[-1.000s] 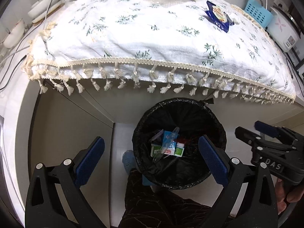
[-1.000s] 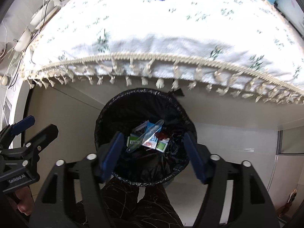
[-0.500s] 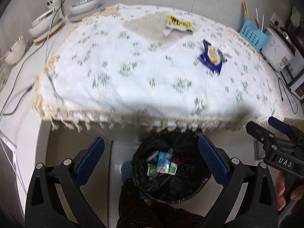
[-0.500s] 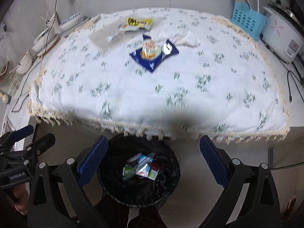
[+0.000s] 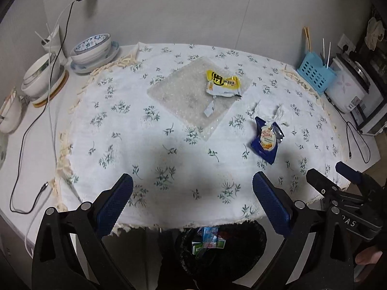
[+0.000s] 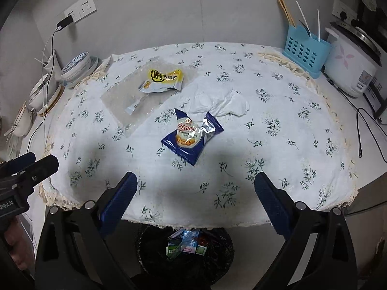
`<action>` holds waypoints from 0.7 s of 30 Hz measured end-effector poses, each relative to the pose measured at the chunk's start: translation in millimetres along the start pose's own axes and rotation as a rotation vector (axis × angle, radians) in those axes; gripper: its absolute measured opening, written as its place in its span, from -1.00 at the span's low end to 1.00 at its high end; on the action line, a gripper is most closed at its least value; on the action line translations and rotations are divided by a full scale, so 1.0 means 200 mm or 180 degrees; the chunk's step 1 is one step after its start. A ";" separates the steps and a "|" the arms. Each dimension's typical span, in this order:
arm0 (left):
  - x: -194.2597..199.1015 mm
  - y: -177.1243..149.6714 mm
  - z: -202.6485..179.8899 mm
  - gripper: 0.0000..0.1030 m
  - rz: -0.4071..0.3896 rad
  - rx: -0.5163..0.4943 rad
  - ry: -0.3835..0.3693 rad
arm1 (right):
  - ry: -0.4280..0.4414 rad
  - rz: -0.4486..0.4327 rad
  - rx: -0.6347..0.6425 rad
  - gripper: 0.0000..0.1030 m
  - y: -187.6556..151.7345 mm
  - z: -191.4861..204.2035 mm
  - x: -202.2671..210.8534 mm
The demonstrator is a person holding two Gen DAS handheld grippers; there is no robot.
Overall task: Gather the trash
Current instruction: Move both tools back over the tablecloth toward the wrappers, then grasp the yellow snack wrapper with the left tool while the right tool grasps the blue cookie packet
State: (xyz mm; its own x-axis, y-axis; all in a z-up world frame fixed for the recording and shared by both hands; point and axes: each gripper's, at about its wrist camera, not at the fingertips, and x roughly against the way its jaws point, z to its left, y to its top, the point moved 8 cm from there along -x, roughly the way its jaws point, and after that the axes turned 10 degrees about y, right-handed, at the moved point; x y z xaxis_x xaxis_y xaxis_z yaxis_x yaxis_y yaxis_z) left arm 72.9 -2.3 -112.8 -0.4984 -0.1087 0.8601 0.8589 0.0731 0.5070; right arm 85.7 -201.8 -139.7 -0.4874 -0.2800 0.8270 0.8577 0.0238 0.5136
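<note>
A blue snack wrapper (image 6: pixel 192 135) lies mid-table, with a crumpled white tissue (image 6: pixel 219 102) just behind it. Farther back a yellow wrapper (image 6: pixel 164 79) rests on a clear plastic sheet (image 6: pixel 135 101). In the left wrist view these are the blue wrapper (image 5: pixel 266 139), tissue (image 5: pixel 280 116), yellow wrapper (image 5: pixel 222 83) and clear sheet (image 5: pixel 191 96). A black-lined trash bin (image 6: pixel 185 253) with several wrappers inside stands under the table's near edge, also the bin (image 5: pixel 222 251). My right gripper (image 6: pixel 196 193) and left gripper (image 5: pixel 193 198) hover open and empty over the near edge.
A floral cloth (image 6: pixel 266 125) covers the table. Bowls (image 5: pixel 93 48) and a charging cable (image 5: pixel 33 125) sit at the left. A blue utensil holder (image 6: pixel 306 53) and a rice cooker (image 6: pixel 353 65) stand at the right. A second cable (image 6: pixel 370 135) trails at the right edge.
Both grippers have risen from just above the bin to above the table's near edge, so the tabletop fills the views. The right gripper's jaws widened.
</note>
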 end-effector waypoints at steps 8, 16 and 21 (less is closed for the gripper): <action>-0.21 0.25 -0.03 0.88 0.0082 -0.0130 -0.0076 | -0.0116 0.0058 -0.0099 0.82 0.16 -0.03 -0.11; -0.49 0.51 -0.12 0.88 0.0202 -0.0290 -0.0166 | -0.0240 0.0220 -0.0274 0.81 0.24 -0.09 -0.29; -0.68 0.65 -0.17 0.88 0.0279 -0.0380 -0.0204 | -0.0324 0.0340 -0.0417 0.81 0.26 -0.14 -0.39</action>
State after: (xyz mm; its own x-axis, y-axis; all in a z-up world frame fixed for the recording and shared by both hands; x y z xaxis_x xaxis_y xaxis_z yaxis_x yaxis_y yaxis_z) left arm 255.8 -12.6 -165.7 -0.4241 -0.0431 0.9046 0.9054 -0.0394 0.4226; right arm 172.9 -206.1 -185.0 -0.4009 -0.1839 0.8975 0.9161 -0.0787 0.3931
